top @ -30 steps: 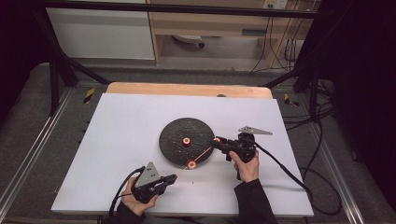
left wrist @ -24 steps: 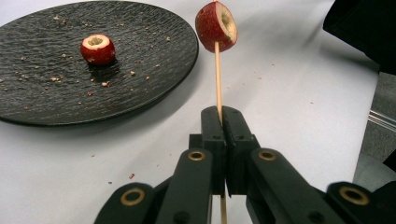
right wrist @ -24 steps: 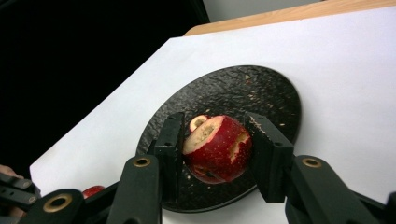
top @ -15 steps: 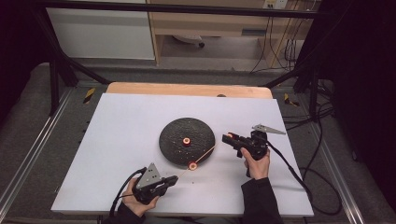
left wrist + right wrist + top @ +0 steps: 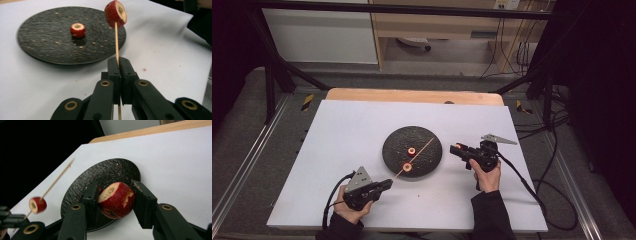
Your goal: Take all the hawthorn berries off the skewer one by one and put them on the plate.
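Right tool (image 5: 458, 148) withdrawn rightward, fruit (image 5: 116, 199) partly hidden

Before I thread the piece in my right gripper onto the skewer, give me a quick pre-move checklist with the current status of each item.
1. Left gripper clamped on the skewer: ok, jaws shut on it.
2. First fruit piece seated on the skewer: ok, threaded partway along it.
3. Right gripper holding the second fruit piece: ok, gripped between both jaws.
4. Skewer tip free for threading: ok, bare stick beyond the first piece.
5. Cored hole lined up with the tip: not ok, the piece sits off to the side.
6. Third piece waiting on the black plate: ok.
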`<state>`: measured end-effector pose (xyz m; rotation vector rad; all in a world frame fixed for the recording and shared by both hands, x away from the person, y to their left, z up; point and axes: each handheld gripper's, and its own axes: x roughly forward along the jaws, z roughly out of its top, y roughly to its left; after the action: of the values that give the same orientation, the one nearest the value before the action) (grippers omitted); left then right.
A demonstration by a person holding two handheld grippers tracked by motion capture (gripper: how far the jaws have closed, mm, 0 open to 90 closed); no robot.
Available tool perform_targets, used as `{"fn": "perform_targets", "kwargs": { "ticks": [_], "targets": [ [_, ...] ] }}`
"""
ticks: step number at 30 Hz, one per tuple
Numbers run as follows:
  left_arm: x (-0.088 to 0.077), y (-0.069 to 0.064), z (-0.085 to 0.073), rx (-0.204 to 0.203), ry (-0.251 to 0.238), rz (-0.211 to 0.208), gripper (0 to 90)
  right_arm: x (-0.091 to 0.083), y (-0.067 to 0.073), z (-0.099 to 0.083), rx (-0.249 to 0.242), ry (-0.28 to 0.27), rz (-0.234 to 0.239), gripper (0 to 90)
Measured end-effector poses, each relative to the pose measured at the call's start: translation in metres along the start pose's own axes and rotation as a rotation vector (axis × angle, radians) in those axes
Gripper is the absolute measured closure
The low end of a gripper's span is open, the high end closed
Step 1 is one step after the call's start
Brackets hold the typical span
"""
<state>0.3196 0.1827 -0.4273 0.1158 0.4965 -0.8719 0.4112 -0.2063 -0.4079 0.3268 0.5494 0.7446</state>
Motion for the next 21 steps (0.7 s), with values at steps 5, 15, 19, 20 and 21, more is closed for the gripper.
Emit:
{"fn": "perform_targets", "kwargs": {
  "ticks": [5, 15, 19, 20, 21],
  "targets": [
    [-0.005, 0.011, 0.0, -0.036, -0.019, 0.022, 88.4, 0.01, 0.008, -0.001, -0.028, 0.032, 0.003, 60.2],
    [-0.006, 0.016, 0.0, -0.047, -0.025, 0.046, 88.4, 0.04, 0.027, 0.0, -0.092, 0.083, 0.008, 60.2],
    [-0.007, 0.017, 0.0, -0.048, -0.026, 0.05, 88.4, 0.057, 0.033, 0.0, -0.103, 0.114, -0.004, 60.2],
    [-0.007, 0.017, -0.001, -0.049, -0.027, 0.051, 88.4, 0.062, 0.033, 0.0, -0.109, 0.122, -0.01, 60.2],
    [-0.006, 0.018, -0.001, -0.05, -0.026, 0.051, 88.4, 0.066, 0.034, -0.001, -0.11, 0.131, -0.014, 60.2]
  ]
}}
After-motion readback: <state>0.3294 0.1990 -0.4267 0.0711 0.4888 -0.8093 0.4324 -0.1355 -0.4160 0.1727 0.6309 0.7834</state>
